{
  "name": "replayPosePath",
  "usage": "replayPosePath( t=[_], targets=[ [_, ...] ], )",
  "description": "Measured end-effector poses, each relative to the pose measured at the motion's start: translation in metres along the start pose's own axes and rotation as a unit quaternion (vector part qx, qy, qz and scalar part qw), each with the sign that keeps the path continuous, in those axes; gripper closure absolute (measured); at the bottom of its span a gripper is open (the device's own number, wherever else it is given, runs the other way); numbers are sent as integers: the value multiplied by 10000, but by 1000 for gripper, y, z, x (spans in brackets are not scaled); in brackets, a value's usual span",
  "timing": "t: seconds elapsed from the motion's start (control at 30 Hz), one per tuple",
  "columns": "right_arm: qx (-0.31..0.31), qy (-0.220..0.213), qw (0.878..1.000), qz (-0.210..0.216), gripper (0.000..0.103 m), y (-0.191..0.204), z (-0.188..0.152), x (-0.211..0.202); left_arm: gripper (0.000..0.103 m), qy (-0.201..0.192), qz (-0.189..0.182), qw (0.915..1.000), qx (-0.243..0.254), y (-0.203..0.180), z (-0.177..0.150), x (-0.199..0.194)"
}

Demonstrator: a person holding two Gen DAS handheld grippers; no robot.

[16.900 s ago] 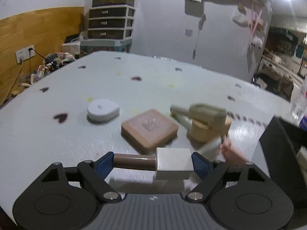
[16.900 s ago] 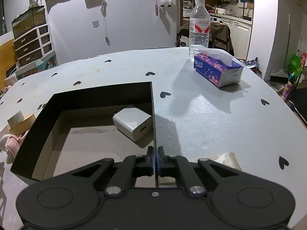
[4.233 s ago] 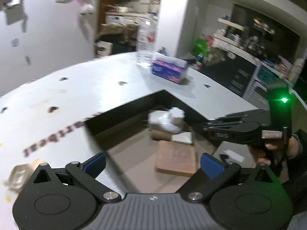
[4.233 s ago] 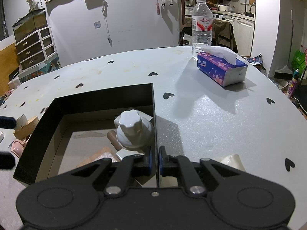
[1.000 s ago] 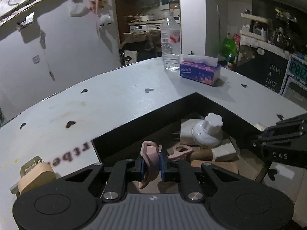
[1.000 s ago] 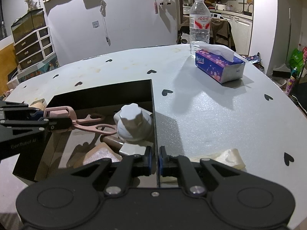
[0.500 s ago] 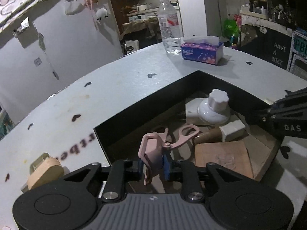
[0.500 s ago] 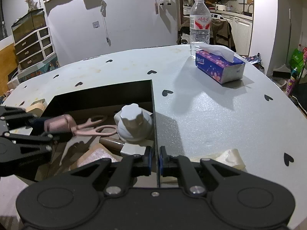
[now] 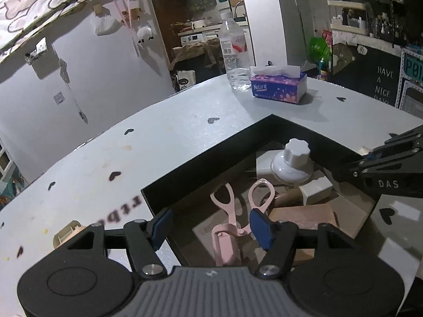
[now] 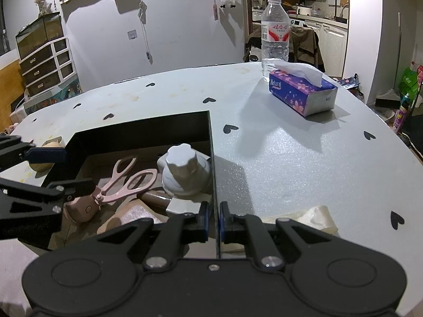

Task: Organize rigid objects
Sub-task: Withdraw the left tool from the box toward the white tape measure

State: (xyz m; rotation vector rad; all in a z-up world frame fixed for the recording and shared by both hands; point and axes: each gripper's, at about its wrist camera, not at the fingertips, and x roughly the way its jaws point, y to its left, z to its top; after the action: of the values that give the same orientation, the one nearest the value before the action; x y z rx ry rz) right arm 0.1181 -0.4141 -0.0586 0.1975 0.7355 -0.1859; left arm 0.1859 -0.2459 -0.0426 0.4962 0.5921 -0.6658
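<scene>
Left wrist view: the black open-topped cardboard box (image 9: 312, 134) is sitting on the pale grey heart-printed table (image 9: 164, 142) and already holding most of the rigid items, namely a white round knob-topped plastic piece (image 9: 292, 162) resting on a flat white block, a brown cylinder with a white cube-shaped end (image 9: 306, 194), a pinkish-brown square slab (image 9: 304, 218) and the pink plastic scissors in their pink sheath (image 9: 232, 219), which are lying on the box floor with the handle loops pointing away from the camera. One tan rounded wooden block with a beige top (image 9: 67, 233) is sitting outside the box, near its left wall, so I judge sorting nearly done, with that piece left. The left gripper (image 9: 211, 228) is hanging over the scissors with its blue-padded fingers spread wide; nothing is lying between the pads, though the right pad overlaps one scissor loop in the picture and contact cannot be confirmed. Right wrist view: the right gripper (image 10: 213, 220) is pinching the thin right-hand wall of the box, jaws drawn together on either side of it, apparently steadying the box. The scissors are lying in the box beside the knob piece, sheath end toward the left gripper. The tan block is showing past the box's left edge. A clear water bottle (image 10: 275, 33) and a purple tissue pack (image 10: 302, 95) are standing well apart, at the far side of the table.
</scene>
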Motion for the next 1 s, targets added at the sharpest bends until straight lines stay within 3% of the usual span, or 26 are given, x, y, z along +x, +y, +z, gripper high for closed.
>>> replayPosePath(
  t=[0.1,0.27,0.4,0.5,0.6,0.73,1.0],
  targets=[
    [7,3,10000,2,95,0,0,0,58,79,-179,9997,154,-2,5,5],
    [18,5,10000,12,95,0,0,0,71,472,-529,9970,302,-7,9,29],
    [23,4,10000,15,95,0,0,0,76,549,-477,9957,572,-11,11,34],
    [34,-3,10000,36,95,-1,0,0,78,743,-62,9943,764,-12,6,39],
    [22,-4,10000,23,95,-1,0,0,81,745,43,9941,789,-10,2,36],
    [29,-1,10000,30,95,-2,0,0,80,674,-158,9962,528,-4,2,28],
    [19,6,10000,11,95,-2,1,0,42,346,-608,9974,-177,7,10,5]
  ],
)
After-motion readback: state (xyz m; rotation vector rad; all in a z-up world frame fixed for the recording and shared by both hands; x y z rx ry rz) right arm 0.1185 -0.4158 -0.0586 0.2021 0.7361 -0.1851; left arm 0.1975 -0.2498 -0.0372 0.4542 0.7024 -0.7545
